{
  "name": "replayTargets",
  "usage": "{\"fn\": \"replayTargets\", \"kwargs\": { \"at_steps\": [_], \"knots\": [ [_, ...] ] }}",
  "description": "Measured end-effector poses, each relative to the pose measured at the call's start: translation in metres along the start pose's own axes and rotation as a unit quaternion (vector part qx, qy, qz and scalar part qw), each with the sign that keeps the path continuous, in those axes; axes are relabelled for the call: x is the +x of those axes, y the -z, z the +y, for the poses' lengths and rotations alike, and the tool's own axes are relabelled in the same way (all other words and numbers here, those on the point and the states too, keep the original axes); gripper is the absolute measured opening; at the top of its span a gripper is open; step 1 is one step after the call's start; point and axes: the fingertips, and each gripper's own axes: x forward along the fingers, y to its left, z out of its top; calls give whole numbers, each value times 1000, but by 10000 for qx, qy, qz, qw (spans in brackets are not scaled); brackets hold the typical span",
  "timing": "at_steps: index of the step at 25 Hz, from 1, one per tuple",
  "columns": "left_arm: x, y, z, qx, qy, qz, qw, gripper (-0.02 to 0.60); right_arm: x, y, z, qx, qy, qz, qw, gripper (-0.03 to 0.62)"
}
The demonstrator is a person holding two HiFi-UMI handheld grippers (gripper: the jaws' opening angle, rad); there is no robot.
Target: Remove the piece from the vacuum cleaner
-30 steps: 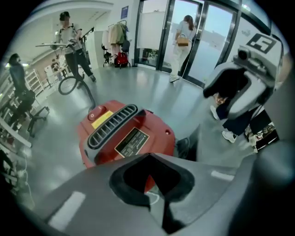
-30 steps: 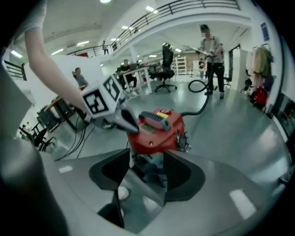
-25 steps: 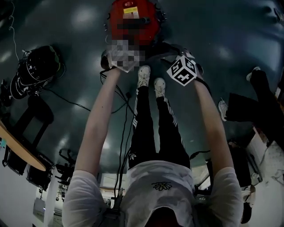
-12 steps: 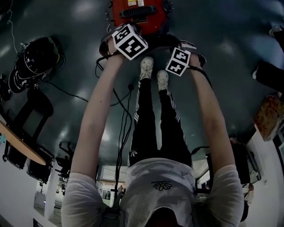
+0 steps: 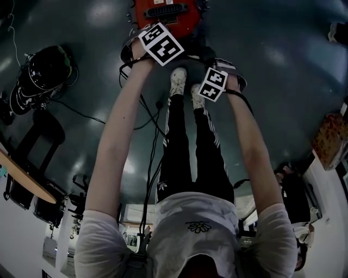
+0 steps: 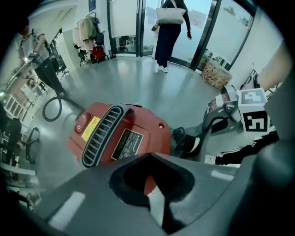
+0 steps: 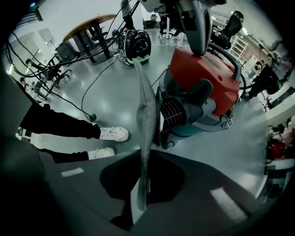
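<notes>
Upper centre-left of the head view, the left gripper hangs over the red vacuum cleaner, jaws spread and empty. Just right of it, the right gripper points down; its jaws have just been closing and meet flat, with nothing visible between them. Removal looks undone: the piece, probably the grey ribbed fitting, sits on the vacuum's lower front.
</notes>
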Motion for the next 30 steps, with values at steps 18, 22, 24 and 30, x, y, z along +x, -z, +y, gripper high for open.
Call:
{"fn": "replayTargets", "kwargs": {
  "at_steps": [18, 22, 24, 30],
  "knots": [
    [-6, 1, 15, -597, -331, -426, 9968, 2, 8, 37, 77, 133, -597, 406, 9973, 35],
    [-9, 4, 19, -1787, -396, -971, 9783, 0, -7, 32, 72, 115, -517, 393, 9978, 35],
    [-14, 7, 5, -2755, -127, -1522, 9491, 0, -21, 33, 73, 169, -466, 378, 9981, 35],
    [-79, 33, -66, -3463, -840, -2320, 9051, 0, -91, 15, 63, 671, 1, -259, 9974, 35]
  ]
}}
